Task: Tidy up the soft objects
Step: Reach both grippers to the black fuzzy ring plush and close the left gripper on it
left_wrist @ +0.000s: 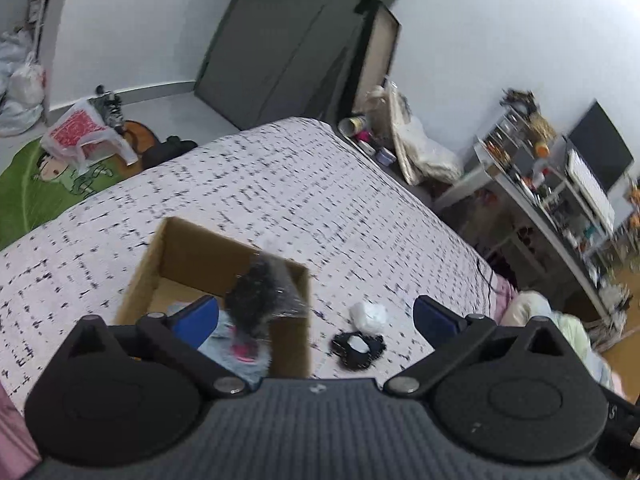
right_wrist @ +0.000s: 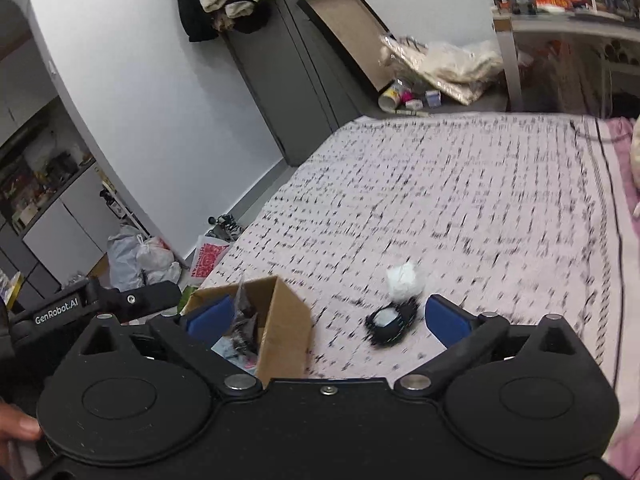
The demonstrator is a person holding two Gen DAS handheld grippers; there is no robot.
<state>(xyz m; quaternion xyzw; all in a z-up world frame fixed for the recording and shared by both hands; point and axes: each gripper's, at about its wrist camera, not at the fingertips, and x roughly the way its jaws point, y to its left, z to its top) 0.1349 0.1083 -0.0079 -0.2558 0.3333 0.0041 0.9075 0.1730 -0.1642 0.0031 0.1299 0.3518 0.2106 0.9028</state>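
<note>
An open cardboard box (left_wrist: 224, 252) (right_wrist: 284, 320) stands on the bed. In it lie a light blue cloth with pink (left_wrist: 240, 346) and a black fuzzy item in a clear bag (left_wrist: 260, 294) (right_wrist: 244, 326) that leans at the box's near corner. To the right of the box, a white soft wad (left_wrist: 369, 314) (right_wrist: 404, 278) and a black soft piece with a white centre (left_wrist: 357, 346) (right_wrist: 390, 324) rest on the bedspread. My left gripper (left_wrist: 316, 316) is open above the box's right wall, gripping nothing. My right gripper (right_wrist: 328, 318) is open too, between the box and the black piece.
The bedspread (left_wrist: 300, 184) (right_wrist: 460, 184) is white with black dashes. A pink quilt (right_wrist: 624, 208) lies at its right side. Bags (right_wrist: 140, 260) and a green rug (left_wrist: 36, 188) are on the floor. A cluttered desk (left_wrist: 532, 184) and a dark door (left_wrist: 280, 48) stand beyond.
</note>
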